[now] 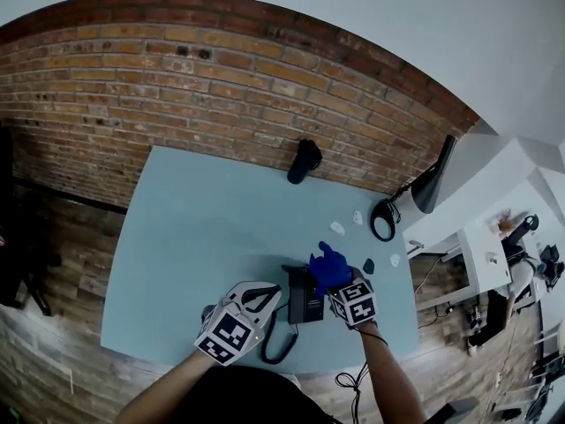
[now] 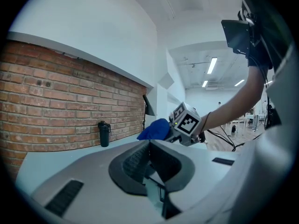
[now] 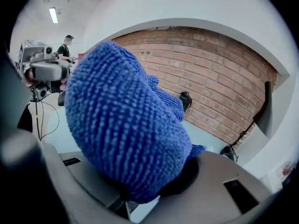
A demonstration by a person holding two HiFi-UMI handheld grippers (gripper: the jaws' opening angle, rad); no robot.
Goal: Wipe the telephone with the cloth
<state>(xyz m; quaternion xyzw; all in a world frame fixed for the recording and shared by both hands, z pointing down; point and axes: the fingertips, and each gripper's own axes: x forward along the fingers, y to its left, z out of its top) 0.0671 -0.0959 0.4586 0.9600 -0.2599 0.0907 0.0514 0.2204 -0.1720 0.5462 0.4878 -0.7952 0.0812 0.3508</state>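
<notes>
Only the head view shows the pale blue worktop (image 1: 194, 228) and the black telephone (image 1: 305, 300) near its front edge. The right gripper view is filled by the bunched, knitted blue cloth (image 3: 126, 125), clenched in the right gripper (image 3: 149, 190) just over the telephone's right side. The left gripper (image 2: 149, 144), reaching in over the front edge at the telephone's left, has its jaws pressed together, empty.

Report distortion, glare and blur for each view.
Head view: heavy fisheye bows the brick wall into an arc; light even, no glare. Left gripper view: ceiling strip lights glare bright; near foreground soft. Right gripper view: the cloth in the right hand-held gripper fills most of the frame; left foreground blurred.
</notes>
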